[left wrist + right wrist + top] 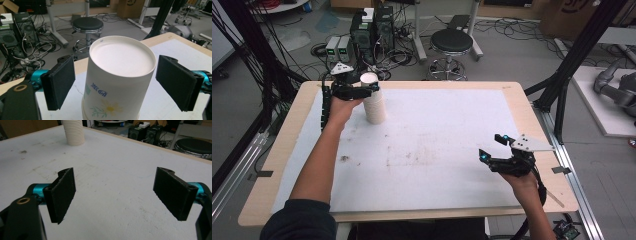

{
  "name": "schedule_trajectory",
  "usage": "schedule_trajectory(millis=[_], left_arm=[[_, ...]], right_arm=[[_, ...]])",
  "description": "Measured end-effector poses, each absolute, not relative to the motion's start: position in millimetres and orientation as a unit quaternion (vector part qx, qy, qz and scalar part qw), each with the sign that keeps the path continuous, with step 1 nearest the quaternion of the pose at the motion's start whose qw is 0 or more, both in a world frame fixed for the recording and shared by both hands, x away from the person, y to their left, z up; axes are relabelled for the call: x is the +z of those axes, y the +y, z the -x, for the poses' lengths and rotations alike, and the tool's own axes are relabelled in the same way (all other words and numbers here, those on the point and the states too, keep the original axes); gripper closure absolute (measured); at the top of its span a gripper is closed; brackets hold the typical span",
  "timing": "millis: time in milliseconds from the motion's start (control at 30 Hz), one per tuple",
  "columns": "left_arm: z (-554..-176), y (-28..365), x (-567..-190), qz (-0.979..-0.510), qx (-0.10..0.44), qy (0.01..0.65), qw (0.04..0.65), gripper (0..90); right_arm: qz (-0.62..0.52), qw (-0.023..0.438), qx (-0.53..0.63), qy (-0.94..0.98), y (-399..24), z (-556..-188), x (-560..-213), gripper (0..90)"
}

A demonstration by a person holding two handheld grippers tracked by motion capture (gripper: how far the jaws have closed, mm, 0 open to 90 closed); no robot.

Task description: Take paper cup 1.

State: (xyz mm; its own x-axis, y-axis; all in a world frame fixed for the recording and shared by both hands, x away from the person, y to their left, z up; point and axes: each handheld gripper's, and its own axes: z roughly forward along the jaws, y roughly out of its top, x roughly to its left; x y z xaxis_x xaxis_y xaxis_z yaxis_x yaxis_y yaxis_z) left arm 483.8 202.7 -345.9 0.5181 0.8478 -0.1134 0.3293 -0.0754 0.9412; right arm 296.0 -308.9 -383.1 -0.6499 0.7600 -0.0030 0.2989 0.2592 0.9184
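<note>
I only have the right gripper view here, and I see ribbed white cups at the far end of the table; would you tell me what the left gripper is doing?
Observer: The left gripper is open, its jaws either side of the top of the cup stack, not touching it.
Operator: Thanks. Are the cups upright or inverted?
Observer: Inverted; the top cup shows its flat base and a daisy print.
Operator: And my right gripper?
Observer: The right gripper hovers open over the table, near its right edge.

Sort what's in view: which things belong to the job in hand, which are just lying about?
In the job:
- stack of white paper cups, upside down
- left tongs, open around it
- right tongs, open

Lying about:
- round black stool
- black computer towers
</note>
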Motion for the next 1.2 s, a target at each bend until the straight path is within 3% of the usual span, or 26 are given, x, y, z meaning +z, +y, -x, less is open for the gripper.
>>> schedule_trajectory(millis=[167, 433, 767, 1200], left_arm=[[-488, 202, -351, -0.694, 0.245, 0.426, 0.526, 16.9], [-489, 200, -352, -0.699, 0.246, 0.407, 0.534, 31.1], [-482, 206, -341, -0.689, 0.256, 0.406, 0.543, 31.9], [-461, 214, -293, -0.66, 0.295, 0.381, 0.577, 33.7]], right_arm=[[-0.351, 0.23, 0.498, 0.759, -309, -296, -383, 18.6], [-0.353, 0.229, 0.497, 0.759, -308, -296, -384, 18.6], [-0.349, 0.231, 0.498, 0.76, -307, -296, -384, 18.6], [-0.349, 0.229, 0.501, 0.758, -305, -295, -381, 18.6]])
